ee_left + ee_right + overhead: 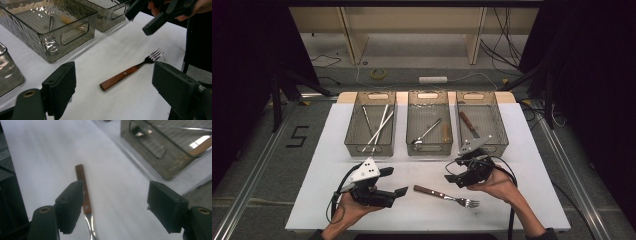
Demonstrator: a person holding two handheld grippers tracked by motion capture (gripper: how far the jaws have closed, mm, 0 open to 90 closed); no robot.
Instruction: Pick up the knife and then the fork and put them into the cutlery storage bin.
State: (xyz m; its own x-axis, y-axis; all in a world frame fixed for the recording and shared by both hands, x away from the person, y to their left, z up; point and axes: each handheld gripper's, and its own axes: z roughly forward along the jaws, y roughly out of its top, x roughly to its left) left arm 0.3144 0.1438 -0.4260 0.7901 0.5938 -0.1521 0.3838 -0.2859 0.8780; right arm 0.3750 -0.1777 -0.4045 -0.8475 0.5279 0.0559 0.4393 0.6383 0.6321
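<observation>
Hovering wide open over the fork (446, 195), the right gripper (455, 176) could skid its thin handle sideways if it closes off-centre.

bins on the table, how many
3, in a row along the far side of the table: the left bin, the middle bin, and the right bin beyond the right hand-held gripper.

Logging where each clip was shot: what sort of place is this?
Likely a lab set up for recording: a white table with three bins of cutlery, cables across the floor, and a taped 5.
</observation>
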